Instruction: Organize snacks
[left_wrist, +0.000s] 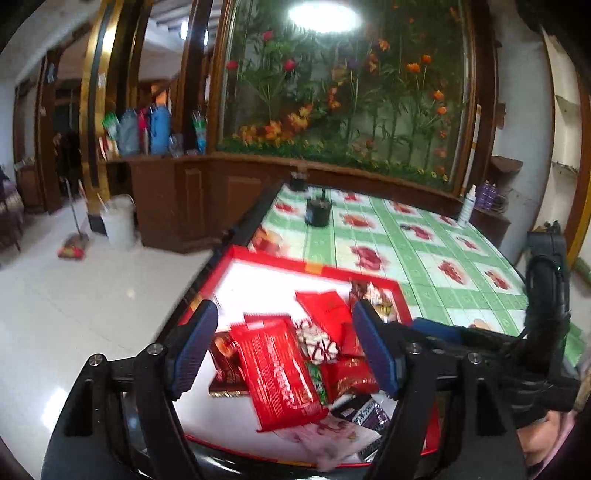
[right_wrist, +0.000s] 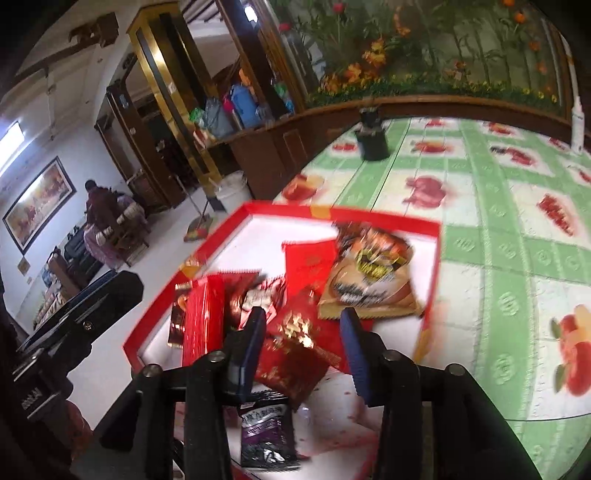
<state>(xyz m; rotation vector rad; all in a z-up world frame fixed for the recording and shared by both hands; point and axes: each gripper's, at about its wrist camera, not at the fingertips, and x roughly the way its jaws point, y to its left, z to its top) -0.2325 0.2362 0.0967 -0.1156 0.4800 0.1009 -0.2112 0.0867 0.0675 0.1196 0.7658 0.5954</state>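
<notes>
Both grippers hang over the red-rimmed tray (left_wrist: 273, 258) on the table (left_wrist: 424, 258): left gripper (left_wrist: 284, 350) with jaws spread wide, right gripper (right_wrist: 304, 354) with jaws apart, neither holding anything. Snack packets (left_wrist: 277, 373) lie heaped inside the tray, a tan bag (right_wrist: 369, 284) at its far corner.

- Glossy red foil on the long snack packet (left_wrist: 279, 373), crinkled and shiny.
- Ribbed blue rubbery-looking pads (left_wrist: 194, 349) on matt black plastic.
- Smooth, printed tablecloth (right_wrist: 491, 206), slightly sheeny.
- Polished dark wood on the cabinet (left_wrist: 192, 199).
</notes>
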